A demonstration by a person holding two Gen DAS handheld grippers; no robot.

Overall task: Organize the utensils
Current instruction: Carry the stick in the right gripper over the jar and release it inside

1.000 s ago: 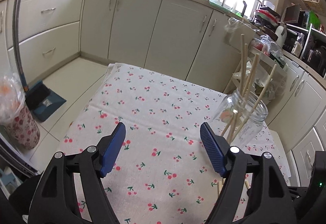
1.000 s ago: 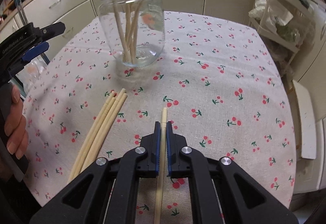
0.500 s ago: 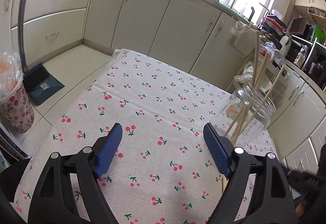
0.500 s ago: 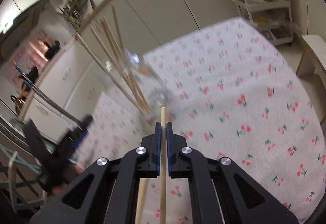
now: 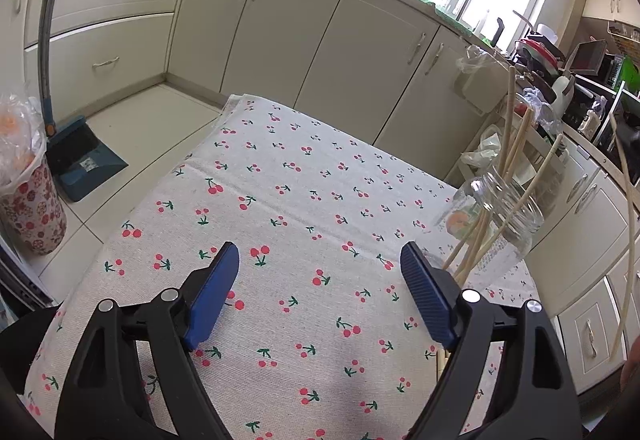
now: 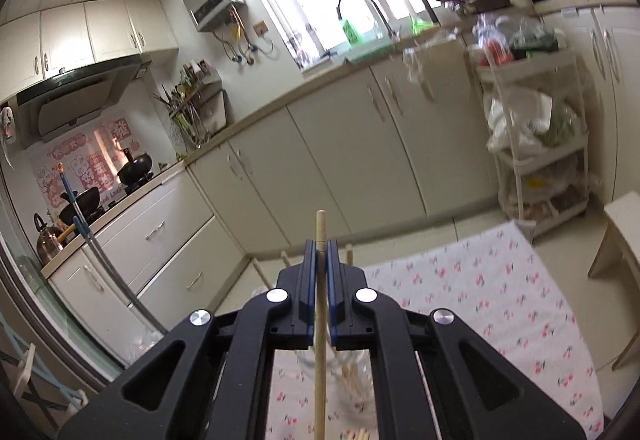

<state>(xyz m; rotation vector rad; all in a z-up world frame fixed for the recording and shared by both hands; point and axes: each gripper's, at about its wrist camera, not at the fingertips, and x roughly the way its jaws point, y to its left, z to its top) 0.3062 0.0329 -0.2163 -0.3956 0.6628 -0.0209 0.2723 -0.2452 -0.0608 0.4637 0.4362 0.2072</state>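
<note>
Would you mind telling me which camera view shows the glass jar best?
The left wrist view: the glass jar stands in plain sight on the cherry tablecloth, chopsticks leaning inside. The right wrist view shows only a blurred part of it behind the right gripper.

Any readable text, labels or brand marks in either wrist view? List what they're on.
No text is legible in either view.
Red-and-white wall posters behind the stove: large characters, too blurred to read.
Dustpan sticker: too small.
Green bottle label by the sink: blurred.

Left claw [image 5: 320, 272] gapes above the cherry cloth [image 5: 280, 199]; jar [image 5: 496, 224] holds perhaps four chopsticks [image 5: 516, 143].
</note>
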